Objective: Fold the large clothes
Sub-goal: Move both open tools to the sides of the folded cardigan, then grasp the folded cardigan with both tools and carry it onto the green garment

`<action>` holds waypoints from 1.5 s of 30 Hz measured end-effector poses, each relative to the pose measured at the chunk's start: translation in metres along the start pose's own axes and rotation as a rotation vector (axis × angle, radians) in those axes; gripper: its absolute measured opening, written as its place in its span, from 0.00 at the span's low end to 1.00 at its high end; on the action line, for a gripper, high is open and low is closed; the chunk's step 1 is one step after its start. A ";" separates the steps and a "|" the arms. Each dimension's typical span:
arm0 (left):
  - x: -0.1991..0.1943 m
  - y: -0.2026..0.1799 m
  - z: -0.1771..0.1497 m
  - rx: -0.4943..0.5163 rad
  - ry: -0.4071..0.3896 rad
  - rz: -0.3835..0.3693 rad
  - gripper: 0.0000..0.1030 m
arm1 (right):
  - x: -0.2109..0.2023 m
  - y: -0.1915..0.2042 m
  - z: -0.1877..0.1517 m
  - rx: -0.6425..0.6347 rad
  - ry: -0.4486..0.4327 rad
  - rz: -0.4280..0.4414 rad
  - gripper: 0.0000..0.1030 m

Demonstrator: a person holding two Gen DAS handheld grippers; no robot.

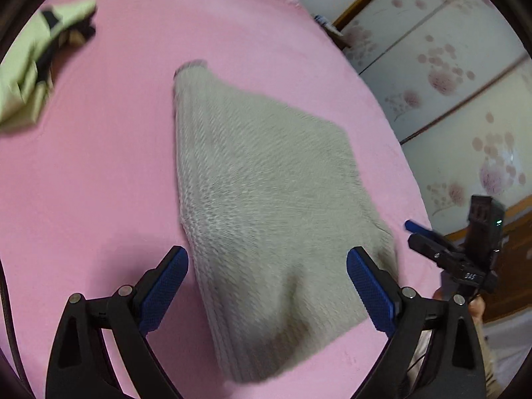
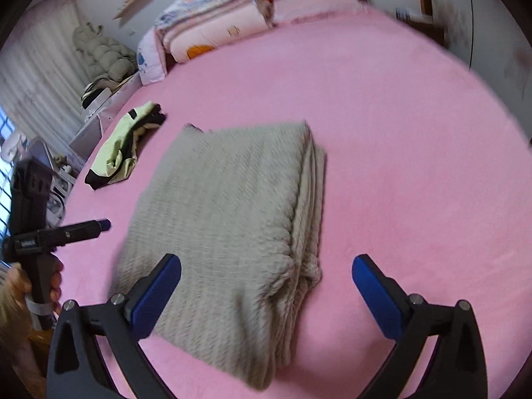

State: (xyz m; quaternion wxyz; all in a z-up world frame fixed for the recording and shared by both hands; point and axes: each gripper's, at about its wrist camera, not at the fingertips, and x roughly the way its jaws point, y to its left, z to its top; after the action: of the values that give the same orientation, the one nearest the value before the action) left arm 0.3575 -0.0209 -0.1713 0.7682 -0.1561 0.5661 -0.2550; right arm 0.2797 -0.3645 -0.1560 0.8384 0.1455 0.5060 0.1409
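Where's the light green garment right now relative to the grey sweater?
The light green garment lies on the pink bed sheet, apart from the folded grey sweater: up-left of it in both wrist views, near the bed's left edge.

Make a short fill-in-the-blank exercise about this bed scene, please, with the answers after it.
1. The folded grey knit garment lies on a ____ bed sheet.
2. Both grippers' jaws stand ____, holding nothing.
3. The light green garment with ____ trim lies apart from the grey one.

Answers: pink; open; black
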 end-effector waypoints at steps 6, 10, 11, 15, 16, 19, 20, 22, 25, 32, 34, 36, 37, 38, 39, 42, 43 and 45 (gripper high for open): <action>0.051 0.018 0.008 -0.031 0.097 -0.042 0.93 | 0.055 -0.025 0.002 0.059 0.110 0.107 1.00; 0.071 0.019 0.009 -0.010 0.116 -0.029 0.94 | 0.082 -0.034 0.005 0.093 0.175 0.182 1.00; 0.075 0.021 0.010 -0.011 0.122 -0.036 0.95 | 0.086 -0.039 0.005 0.122 0.183 0.210 1.00; 0.089 0.027 0.017 -0.033 0.131 -0.069 0.97 | 0.097 -0.045 0.010 0.117 0.208 0.262 1.00; 0.091 0.028 0.018 -0.035 0.132 -0.073 0.97 | 0.099 -0.046 0.011 0.115 0.216 0.268 1.00; 0.100 0.030 0.023 -0.034 0.132 -0.082 0.99 | 0.103 -0.045 0.015 0.103 0.226 0.284 1.00; 0.103 0.029 0.024 -0.034 0.131 -0.081 0.99 | 0.104 -0.043 0.016 0.097 0.226 0.286 1.00; 0.106 0.027 0.026 -0.031 0.130 -0.080 0.99 | 0.105 -0.040 0.017 0.076 0.217 0.291 1.00; 0.106 0.031 0.030 -0.029 0.137 -0.077 0.99 | 0.106 -0.030 0.018 0.061 0.188 0.301 0.91; 0.110 0.004 0.035 -0.031 0.115 0.048 0.82 | 0.097 -0.026 0.015 0.082 0.146 0.302 0.62; 0.104 -0.006 0.035 -0.021 0.094 0.084 0.70 | 0.092 -0.021 0.015 0.078 0.125 0.280 0.55; 0.096 -0.019 0.036 0.010 0.072 0.120 0.57 | 0.079 -0.013 0.014 0.057 0.095 0.252 0.51; 0.093 -0.026 0.037 0.032 0.066 0.135 0.53 | 0.074 -0.008 0.014 0.046 0.085 0.239 0.49; 0.089 -0.033 0.036 0.059 0.058 0.154 0.51 | 0.066 0.000 0.014 0.031 0.071 0.218 0.48; 0.084 -0.041 0.035 0.081 0.049 0.166 0.50 | 0.060 0.004 0.014 0.023 0.063 0.205 0.47; 0.064 -0.058 0.034 0.117 0.033 0.171 0.48 | 0.037 0.027 0.012 0.001 0.039 0.187 0.45; 0.057 -0.061 0.034 0.125 0.028 0.165 0.48 | 0.027 0.037 0.010 -0.013 0.032 0.178 0.45; 0.034 -0.064 0.032 0.142 0.031 0.144 0.48 | 0.011 0.055 0.006 -0.024 0.028 0.177 0.45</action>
State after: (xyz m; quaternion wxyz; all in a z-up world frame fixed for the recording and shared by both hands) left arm 0.3822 -0.0945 -0.1547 0.7849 -0.0565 0.5681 -0.2409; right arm 0.2851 -0.3109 -0.1410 0.8173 0.1777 0.5009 0.2227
